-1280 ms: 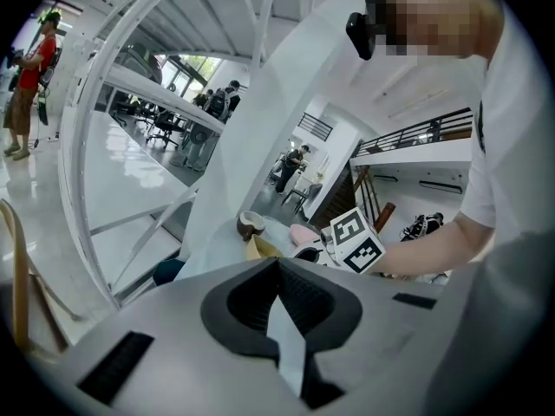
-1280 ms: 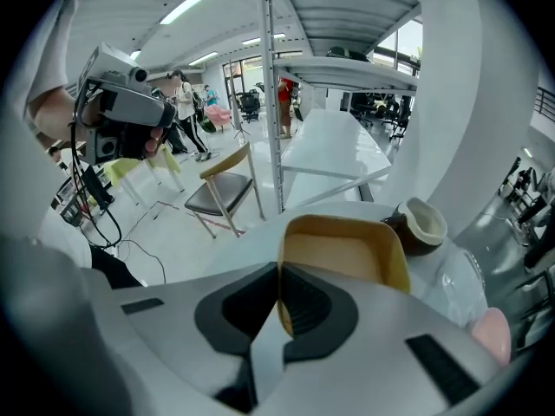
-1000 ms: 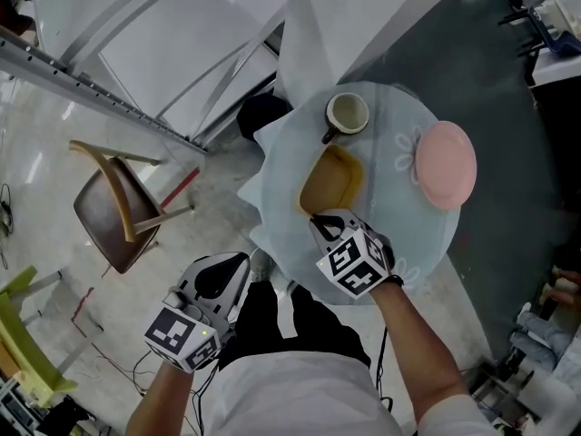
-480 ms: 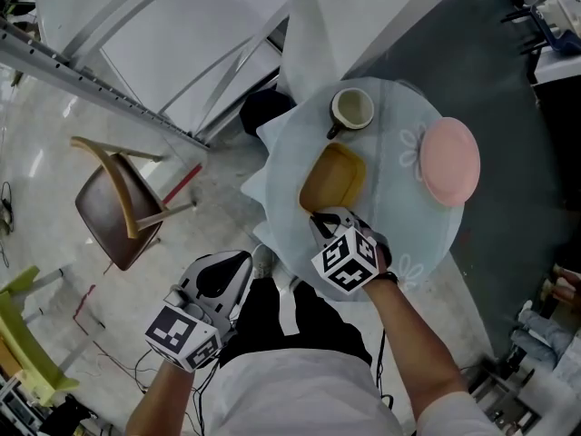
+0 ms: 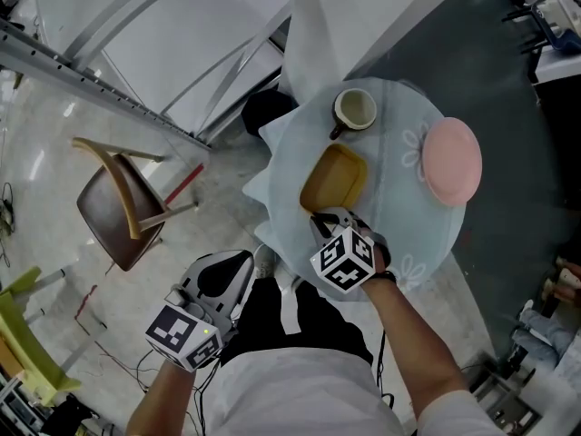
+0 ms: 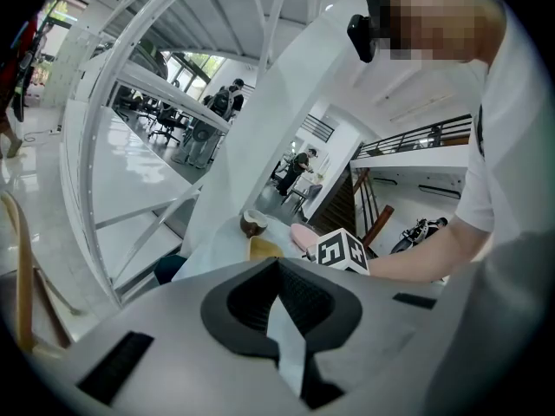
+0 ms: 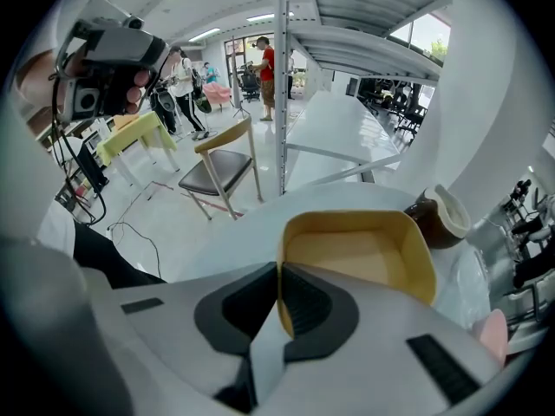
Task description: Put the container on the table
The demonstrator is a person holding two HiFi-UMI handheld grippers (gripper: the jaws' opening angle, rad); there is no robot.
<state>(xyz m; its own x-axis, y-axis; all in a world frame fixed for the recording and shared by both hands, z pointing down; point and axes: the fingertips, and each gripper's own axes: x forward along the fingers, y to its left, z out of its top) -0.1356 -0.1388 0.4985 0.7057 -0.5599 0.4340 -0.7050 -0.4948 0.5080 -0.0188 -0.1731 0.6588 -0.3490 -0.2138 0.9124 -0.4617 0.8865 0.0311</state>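
The yellow container point(image 5: 334, 177) point(image 7: 354, 254) is an empty rectangular tub over the round table point(image 5: 399, 221), near its left middle. My right gripper point(image 5: 318, 218) point(image 7: 279, 306) is shut on the container's near rim, one jaw inside the wall and one outside. Whether the tub rests on the tabletop I cannot tell. My left gripper point(image 5: 213, 275) point(image 6: 279, 297) hangs low at my left side, off the table, its jaws closed with nothing between them.
A brown mug with a cream inside point(image 5: 356, 109) point(image 7: 440, 217) stands on the table beyond the container. A pink plate point(image 5: 451, 162) lies at the table's right. A brown chair point(image 5: 116, 207) stands on the floor to the left, next to a white steel frame point(image 5: 91, 89).
The right gripper and the container have shifted slightly farther onto the table. The left gripper has not moved.
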